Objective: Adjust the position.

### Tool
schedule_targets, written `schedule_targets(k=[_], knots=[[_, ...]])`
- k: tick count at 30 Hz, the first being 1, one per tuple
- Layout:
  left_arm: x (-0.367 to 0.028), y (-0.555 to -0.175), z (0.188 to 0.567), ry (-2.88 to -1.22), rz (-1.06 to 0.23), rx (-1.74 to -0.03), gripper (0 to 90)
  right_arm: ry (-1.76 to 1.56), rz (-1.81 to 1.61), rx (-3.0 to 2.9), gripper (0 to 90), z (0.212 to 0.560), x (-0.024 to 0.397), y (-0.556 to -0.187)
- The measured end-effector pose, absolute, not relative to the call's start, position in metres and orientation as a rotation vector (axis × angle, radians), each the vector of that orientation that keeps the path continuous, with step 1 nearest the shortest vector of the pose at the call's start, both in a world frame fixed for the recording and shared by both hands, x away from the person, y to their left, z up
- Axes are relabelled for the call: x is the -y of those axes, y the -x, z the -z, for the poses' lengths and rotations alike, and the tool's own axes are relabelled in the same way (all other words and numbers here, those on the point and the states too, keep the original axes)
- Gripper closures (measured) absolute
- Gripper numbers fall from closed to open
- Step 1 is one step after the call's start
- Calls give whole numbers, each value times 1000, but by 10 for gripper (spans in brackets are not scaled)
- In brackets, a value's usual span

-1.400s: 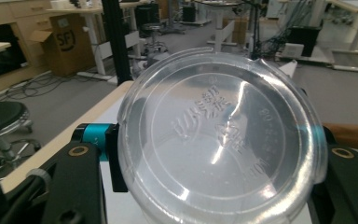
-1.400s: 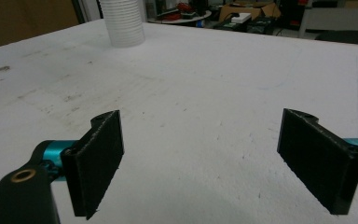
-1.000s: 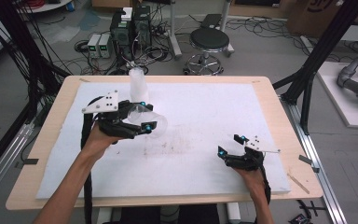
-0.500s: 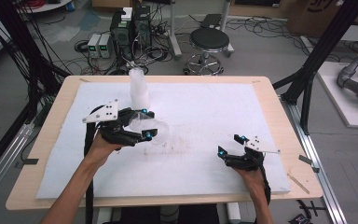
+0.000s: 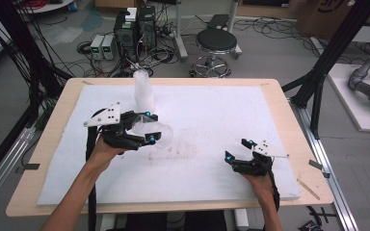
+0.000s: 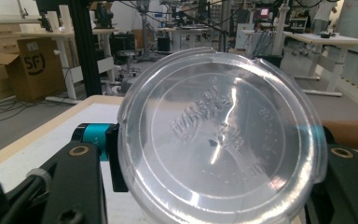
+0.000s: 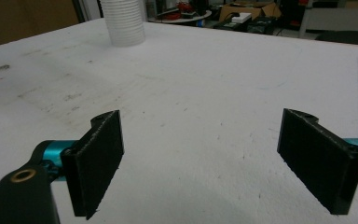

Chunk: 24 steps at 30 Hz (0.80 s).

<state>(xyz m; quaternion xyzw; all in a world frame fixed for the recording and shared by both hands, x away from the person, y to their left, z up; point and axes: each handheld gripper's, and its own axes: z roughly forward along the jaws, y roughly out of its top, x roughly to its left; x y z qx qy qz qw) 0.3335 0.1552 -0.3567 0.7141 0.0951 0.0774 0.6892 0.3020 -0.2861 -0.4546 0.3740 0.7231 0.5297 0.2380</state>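
White padded table [image 5: 212,178] in a lab. Left gripper [image 5: 142,131] grips a clear lid [image 6: 221,140] just before the cup stack [image 5: 143,91]. Right gripper [image 5: 238,150] rests wide, empty. Likely next: capping or setting down.

lids: 1 [image 5: 155,132] | cup stacks: 1 [image 5: 143,91] | grippers: 2

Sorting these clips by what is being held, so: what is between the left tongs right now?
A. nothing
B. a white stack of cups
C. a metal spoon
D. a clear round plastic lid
D: the left tongs are shut on a clear plastic lid, its embossed face toward that tongs' camera; the white cup stack stands apart on the table.
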Motion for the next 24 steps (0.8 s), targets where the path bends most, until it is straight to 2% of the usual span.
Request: schedule_targets(k=[12,24], knots=[[-157,-334,358,-1602,-178,-217,393,-1003,-1474,-2036,144,452,286,-305],[-154,-333,358,-1595,-153,-192,397,-829,-1572,-2134,143,411,281,-304]])
